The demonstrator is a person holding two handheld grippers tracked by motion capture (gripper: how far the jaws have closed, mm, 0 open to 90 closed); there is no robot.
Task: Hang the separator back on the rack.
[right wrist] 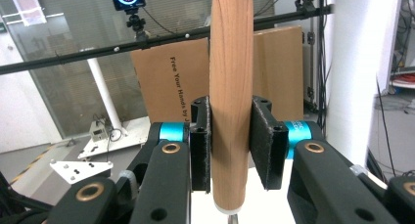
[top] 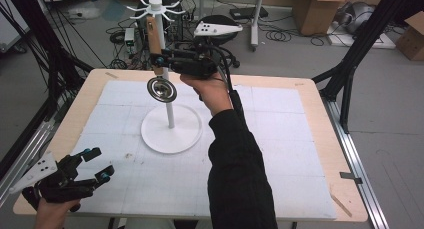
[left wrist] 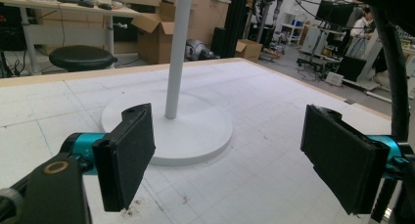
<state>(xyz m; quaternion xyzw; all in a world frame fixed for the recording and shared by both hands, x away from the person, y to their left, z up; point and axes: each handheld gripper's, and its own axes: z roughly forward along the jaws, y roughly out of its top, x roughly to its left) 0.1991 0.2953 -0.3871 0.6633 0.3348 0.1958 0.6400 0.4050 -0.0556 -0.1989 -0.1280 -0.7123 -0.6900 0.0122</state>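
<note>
The right tongs [top: 161, 56] are pinching a wooden handle [top: 154, 36], held up above the tabletop [top: 320, 139] near the top of a white stand [top: 171, 129]. In the right gripper view the handle [right wrist: 231, 97] is standing upright between the two black pads [right wrist: 268, 143], which are pressing on both its sides. Below the handle a round metal bowl-like head [top: 161, 89] is hanging beside the stand's pole; it is probably a ladle or strainer, though the high view is too coarse to be sure. The left tongs [top: 95, 164] are hovering spread wide over the white mat [top: 280, 154] at the near left corner, gripping nothing. In the left gripper view the pads [left wrist: 128, 150] are framing the stand's round base [left wrist: 205, 131].
</note>
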